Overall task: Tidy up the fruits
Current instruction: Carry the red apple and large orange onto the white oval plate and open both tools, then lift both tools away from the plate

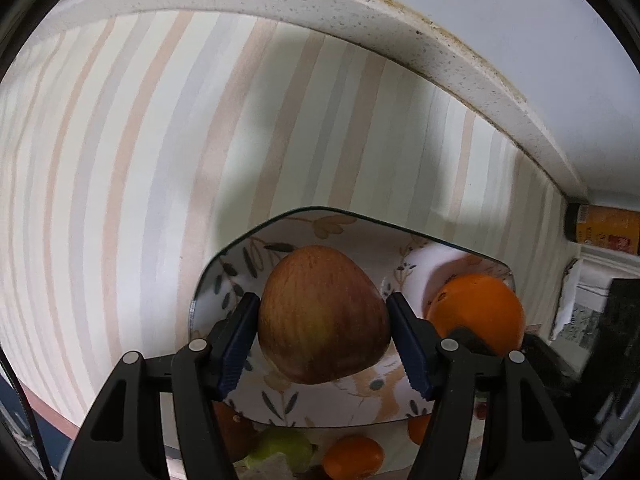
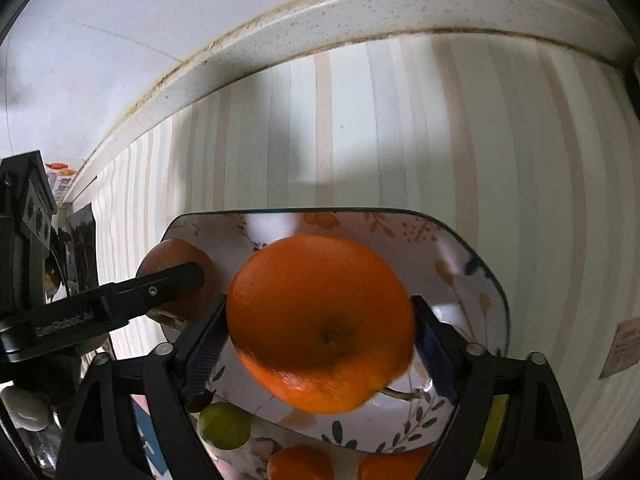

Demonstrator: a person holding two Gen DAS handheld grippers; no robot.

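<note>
A red-yellow apple (image 1: 324,316) hangs over a floral plate (image 1: 224,280), and my left gripper (image 1: 323,302) is shut on it, with a blue pad pressed on each side. In the right wrist view a large orange (image 2: 320,320) sits between the fingers of my right gripper (image 2: 319,302), above the same plate (image 2: 480,280). Its jaws stand wide and the pads look just clear of the peel. The orange's lower edge is blurred. The orange (image 1: 476,308) also shows to the right of the apple. My left gripper's finger (image 2: 168,280) and the apple (image 2: 180,256) show at the left.
Below the plate's near rim lie a green fruit (image 2: 224,426) and small oranges (image 2: 300,464) (image 1: 354,458). A striped cloth (image 1: 140,200) covers the surface up to a speckled ledge (image 1: 280,0). A yellow box (image 1: 604,232) stands at the right.
</note>
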